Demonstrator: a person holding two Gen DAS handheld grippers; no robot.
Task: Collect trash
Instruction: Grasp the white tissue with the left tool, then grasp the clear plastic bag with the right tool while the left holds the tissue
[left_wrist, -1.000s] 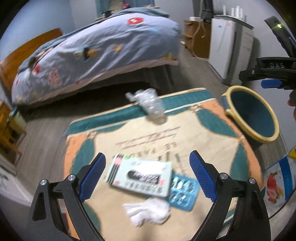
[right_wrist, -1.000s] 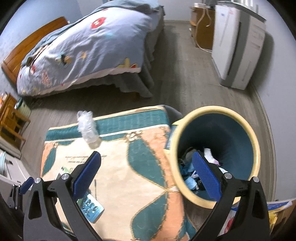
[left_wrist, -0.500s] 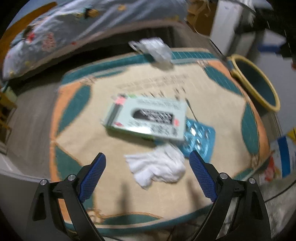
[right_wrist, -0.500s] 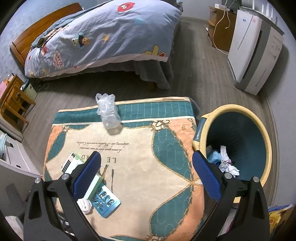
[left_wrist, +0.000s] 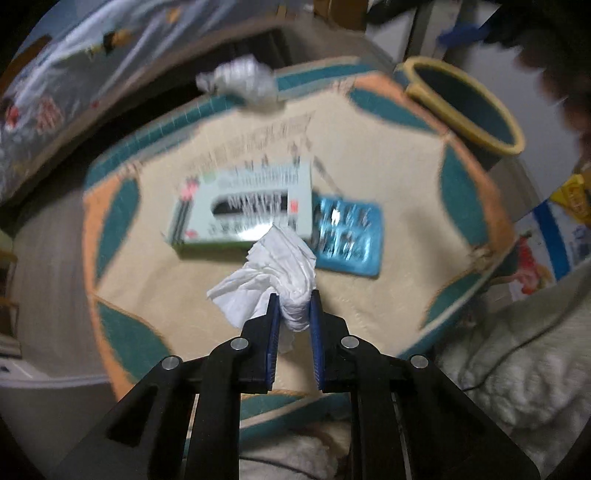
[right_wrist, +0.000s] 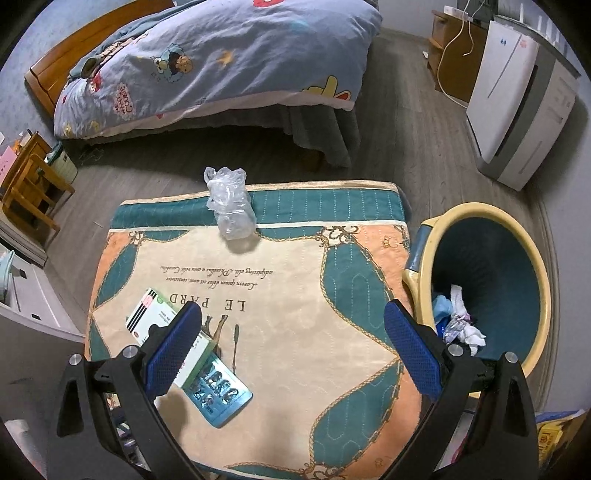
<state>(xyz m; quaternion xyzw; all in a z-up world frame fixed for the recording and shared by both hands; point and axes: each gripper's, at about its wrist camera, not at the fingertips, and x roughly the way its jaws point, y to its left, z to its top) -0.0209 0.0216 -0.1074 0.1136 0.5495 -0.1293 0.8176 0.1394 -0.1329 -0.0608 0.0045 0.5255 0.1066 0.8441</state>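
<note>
My left gripper (left_wrist: 293, 299) is shut on a crumpled white tissue (left_wrist: 280, 262) and holds it just above the patterned cloth (left_wrist: 388, 192). Beyond it lie a pale green box (left_wrist: 243, 210) and a blue blister pack (left_wrist: 347, 236). A crumpled clear plastic bag (left_wrist: 243, 81) sits at the cloth's far edge. My right gripper (right_wrist: 291, 339) is open and empty above the cloth (right_wrist: 295, 332). Below it are the box (right_wrist: 147, 310), the blister pack (right_wrist: 221, 397) and the plastic bag (right_wrist: 231, 208). The tissue is hidden in the right wrist view.
A blue bin with a yellow rim (right_wrist: 539, 280) stands right of the cloth and holds several scraps; it also shows in the left wrist view (left_wrist: 513, 147). A bed (right_wrist: 221, 66) lies beyond. A white appliance (right_wrist: 517, 99) stands at the far right.
My left gripper has dropped toward the cloth and shut on the white tissue. My right gripper has drawn back left from over the bin and stays open.
</note>
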